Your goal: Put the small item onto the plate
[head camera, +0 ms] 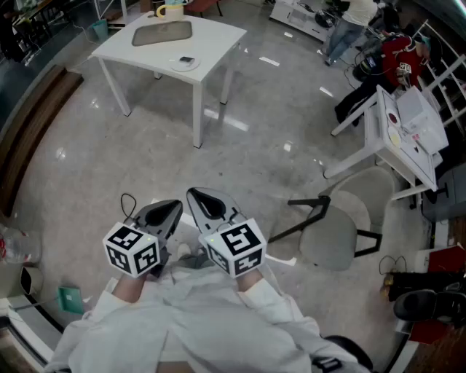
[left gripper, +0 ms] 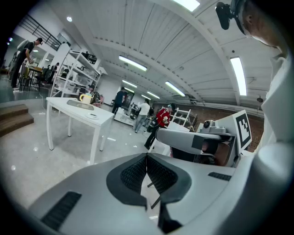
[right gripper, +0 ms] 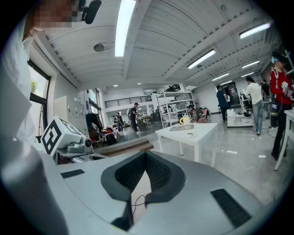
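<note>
Far ahead stands a white table (head camera: 211, 44) with a small white plate (head camera: 185, 63) near its front edge; a small dark item (head camera: 187, 60) lies on the plate. The plate also shows small in the left gripper view (left gripper: 92, 115) and the right gripper view (right gripper: 189, 135). Both grippers are held close to the person's body, well short of the table, pointing slightly down over the floor. My left gripper (head camera: 175, 206) (left gripper: 147, 158) is shut with nothing between its jaws. My right gripper (head camera: 195, 194) (right gripper: 145, 156) is beside it, also shut and empty.
On the table lie a grey tray (head camera: 162, 33) and a yellow mug (head camera: 171, 10). A white chair (head camera: 342, 233) stands on the floor to the right, a second white table (head camera: 408, 131) beyond it. People (head camera: 349, 22) stand at the back. A dark cable (head camera: 129, 204) lies below the grippers.
</note>
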Tool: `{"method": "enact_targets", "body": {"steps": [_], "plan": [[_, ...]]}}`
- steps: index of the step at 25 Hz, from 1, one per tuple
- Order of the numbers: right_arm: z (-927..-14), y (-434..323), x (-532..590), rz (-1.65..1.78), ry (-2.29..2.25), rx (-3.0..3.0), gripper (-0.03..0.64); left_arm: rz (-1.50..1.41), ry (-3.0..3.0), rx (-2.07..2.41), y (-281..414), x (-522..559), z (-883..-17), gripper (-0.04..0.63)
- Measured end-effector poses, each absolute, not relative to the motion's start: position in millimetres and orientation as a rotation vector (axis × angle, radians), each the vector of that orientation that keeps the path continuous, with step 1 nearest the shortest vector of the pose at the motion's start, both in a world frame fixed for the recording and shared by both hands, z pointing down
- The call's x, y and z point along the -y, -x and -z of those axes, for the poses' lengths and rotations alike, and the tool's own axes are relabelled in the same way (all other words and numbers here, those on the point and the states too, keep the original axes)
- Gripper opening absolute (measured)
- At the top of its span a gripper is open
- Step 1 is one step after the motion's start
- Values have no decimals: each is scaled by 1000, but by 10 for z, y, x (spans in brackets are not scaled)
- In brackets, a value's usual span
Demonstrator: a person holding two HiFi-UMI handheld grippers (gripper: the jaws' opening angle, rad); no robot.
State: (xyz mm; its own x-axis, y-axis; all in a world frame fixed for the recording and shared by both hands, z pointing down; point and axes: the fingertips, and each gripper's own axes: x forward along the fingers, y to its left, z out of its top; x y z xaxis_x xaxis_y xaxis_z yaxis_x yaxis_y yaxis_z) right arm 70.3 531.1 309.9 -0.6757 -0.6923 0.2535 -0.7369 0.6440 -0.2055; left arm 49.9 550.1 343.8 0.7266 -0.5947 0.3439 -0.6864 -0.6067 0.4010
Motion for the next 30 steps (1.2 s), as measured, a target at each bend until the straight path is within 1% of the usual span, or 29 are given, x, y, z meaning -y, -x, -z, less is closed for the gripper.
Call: {"method": "enact_targets", "body": {"steps": [13,30], "plan": [[-3149,-799,-5224,-403,-1230,2659,14,-220,-2416,975,-496,-5396,-3425,11],[-3373,-1138,-5262,-489,-1186,2648,15,-190,-2349,995,-747,-5391,-3612,11]]}}
